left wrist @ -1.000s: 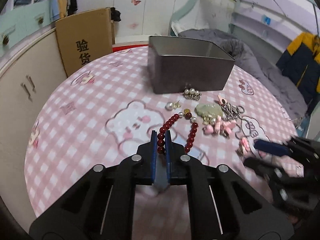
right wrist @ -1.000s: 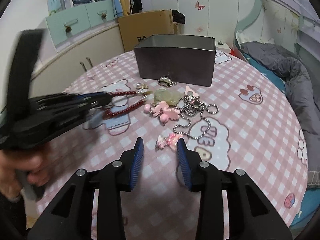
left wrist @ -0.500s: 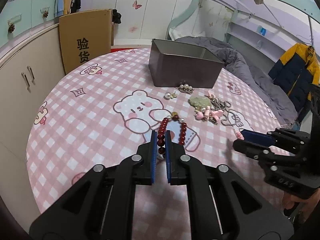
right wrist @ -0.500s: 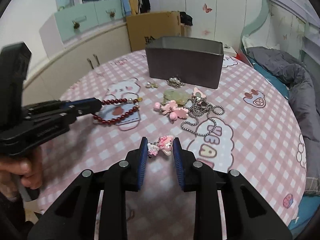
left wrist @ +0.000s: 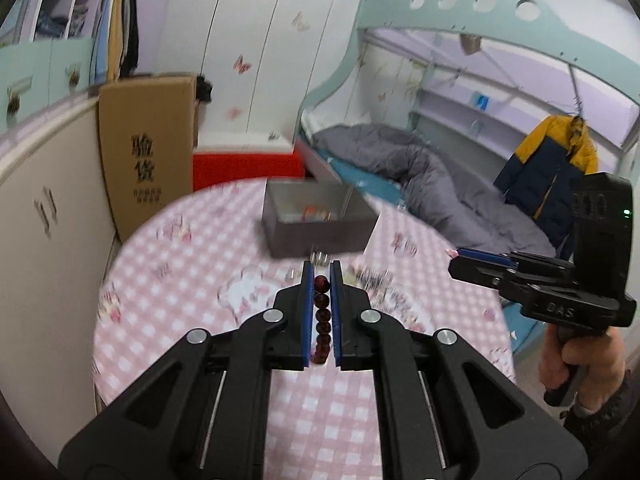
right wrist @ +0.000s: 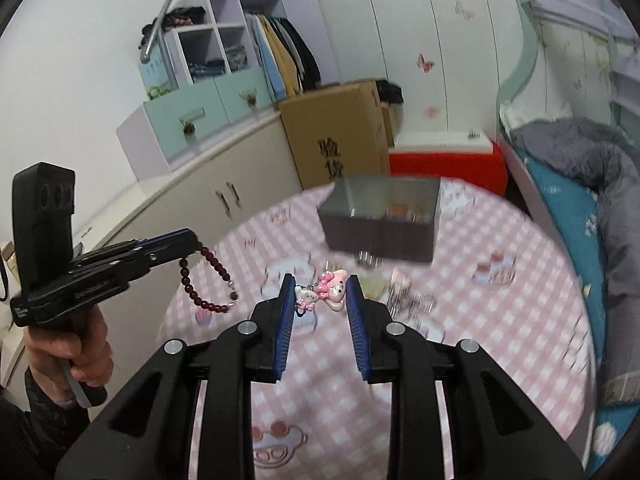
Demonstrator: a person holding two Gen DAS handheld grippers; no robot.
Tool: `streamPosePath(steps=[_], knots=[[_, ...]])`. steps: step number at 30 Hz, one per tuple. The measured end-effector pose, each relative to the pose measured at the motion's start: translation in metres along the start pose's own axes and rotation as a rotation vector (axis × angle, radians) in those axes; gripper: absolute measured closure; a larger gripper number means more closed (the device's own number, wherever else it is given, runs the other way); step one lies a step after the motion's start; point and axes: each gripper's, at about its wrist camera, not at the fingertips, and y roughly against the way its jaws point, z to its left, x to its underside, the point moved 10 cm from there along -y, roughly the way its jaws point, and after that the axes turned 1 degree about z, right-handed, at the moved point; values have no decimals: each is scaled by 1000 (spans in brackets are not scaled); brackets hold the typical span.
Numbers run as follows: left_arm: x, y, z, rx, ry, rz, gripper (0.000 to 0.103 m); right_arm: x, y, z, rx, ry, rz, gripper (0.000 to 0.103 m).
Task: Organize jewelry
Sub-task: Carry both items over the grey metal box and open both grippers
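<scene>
The left gripper (left wrist: 321,280) is clamped on a dark red bead bracelet (left wrist: 322,318); in the right wrist view the rest of the strand (right wrist: 208,284) hangs in a loop below its fingers, clear of the counter (left wrist: 168,300).

The right gripper (right wrist: 321,294) is closed on a pink cartoon charm (right wrist: 334,286) with a small white cat charm (right wrist: 306,298) beside it, both wedged between the blue pads and lifted above the pink checked cloth.

The grey metal box (right wrist: 380,220) stands at the far side of the counter, open on top, with a few small items inside, too blurred to name. Just in front of it, more jewelry lies in a blurred cluster (right wrist: 408,300) on the cloth, including a silver chain.

A hand (right wrist: 76,354) grips the left gripper's handle at the left edge.
</scene>
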Motion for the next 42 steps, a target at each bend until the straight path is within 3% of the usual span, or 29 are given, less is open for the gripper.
streamPosePath(steps=[7, 12, 21, 32, 33, 34, 35, 36, 38, 42], knots=[[-66, 20, -12, 6, -51, -101, 95, -67, 19, -6, 18, 38, -84, 79], [-108, 10, -20, 7, -73, -130, 95, -100, 9, -17, 10, 16, -89, 79], [-134, -67, -22, -6, -66, -33, 95, -121, -47, -51, 25, -61, -11, 79], [-125, -157, -2, -34, -14, 124, 94, -112, -111, -88, 8, -220, 104, 75], [-121, -164, 1, -58, -23, 158, 86, -111, -113, -93, 7, -251, 108, 61], [-118, -167, 3, -85, -26, 185, 78, -110, -112, -96, 10, -269, 105, 39], [-116, -168, 7, -114, -26, 195, 59, -109, -110, -100, 23, -292, 89, 29], [-117, -163, 18, -182, -16, 182, 34, -109, -105, -104, 36, -305, 68, 18], [-122, -148, 30, -232, 1, 113, 11, -111, -95, -110, 46, -330, 33, 8], [-128, -107, 40, -267, 34, -3, 9, -113, -67, -119, 83, -360, -24, 8]])
